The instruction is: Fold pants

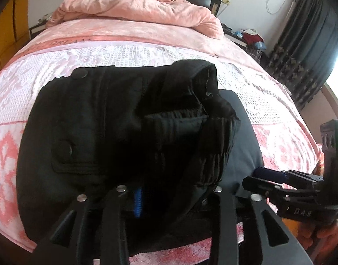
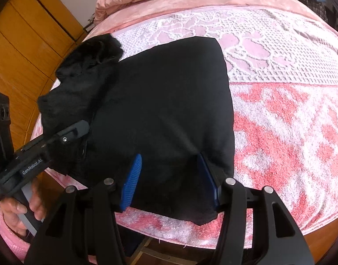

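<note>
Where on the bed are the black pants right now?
The black pants lie folded on the pink-and-white bedspread at the bed's near edge, far from the heaped pink quilt at the headboard end.

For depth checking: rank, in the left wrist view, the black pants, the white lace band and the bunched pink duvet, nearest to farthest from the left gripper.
1. Black pants, at the left gripper, over its fingers.
2. White lace band, across the bed beyond the pants.
3. Bunched pink duvet, at the headboard end.
</note>
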Tool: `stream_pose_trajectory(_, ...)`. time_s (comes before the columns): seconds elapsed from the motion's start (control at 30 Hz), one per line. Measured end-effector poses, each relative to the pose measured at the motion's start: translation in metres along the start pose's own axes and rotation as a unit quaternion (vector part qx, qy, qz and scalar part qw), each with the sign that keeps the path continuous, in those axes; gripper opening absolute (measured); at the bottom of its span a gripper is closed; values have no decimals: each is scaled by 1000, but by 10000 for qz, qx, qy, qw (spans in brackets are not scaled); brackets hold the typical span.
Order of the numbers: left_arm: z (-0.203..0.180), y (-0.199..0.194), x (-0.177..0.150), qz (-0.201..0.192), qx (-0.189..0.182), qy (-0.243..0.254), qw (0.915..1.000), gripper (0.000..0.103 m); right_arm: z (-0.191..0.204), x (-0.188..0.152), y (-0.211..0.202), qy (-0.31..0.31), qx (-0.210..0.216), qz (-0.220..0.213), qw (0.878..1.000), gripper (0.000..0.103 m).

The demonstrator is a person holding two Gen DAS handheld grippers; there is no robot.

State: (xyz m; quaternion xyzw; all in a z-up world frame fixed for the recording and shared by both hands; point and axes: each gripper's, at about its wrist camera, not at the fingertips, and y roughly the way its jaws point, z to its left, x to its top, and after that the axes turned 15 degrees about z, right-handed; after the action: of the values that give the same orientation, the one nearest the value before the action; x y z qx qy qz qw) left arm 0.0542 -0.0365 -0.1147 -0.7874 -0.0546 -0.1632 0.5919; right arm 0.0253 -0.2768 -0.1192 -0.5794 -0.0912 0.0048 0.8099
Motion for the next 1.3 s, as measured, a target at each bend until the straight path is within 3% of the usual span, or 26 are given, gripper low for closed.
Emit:
stream_pose_trajectory(0.1,-3,0,0,38,-126,17,9999,58,4,-1,3,-80,-95,11,9999,56)
stream_pose_trajectory(0.2,-4,-7,2,156,-244,35,9996,62,11,-1,4,-100,-144,35,9998,56)
stream_pose_trajectory(0.4,18,-53,-9,91,-1114,-217,9935,74,7,4,-1,28,29,73,10000,61)
stream_pose_trajectory(0.5,34,-67,-8,-145,-727,-408,9964,79,8,6,-6,85,79,78,9999,64)
stream_pose_trajectory(0.57,53,-67,-5,-204,-54,-551,9983,79,11,8,-12,92,114,45,9999,67)
stream_pose_trajectory(0.73,92,-47,0,31,405,-1012,9940,79,28,20,-29,-52,324,-28,9995,79)
stream_pose_trajectory(0.87,104,-37,2,180,457,-1037,9934,79,46,36,-30,-199,375,53,9991,85)
stream_pose_trajectory(1.03,106,-35,2,142,429,-998,9940,83,72,55,-13,-363,57,319,9988,87)
stream_pose_trajectory(1.3,115,-34,-4,117,327,-979,9946,87,78,61,24,-254,-200,671,9972,91)
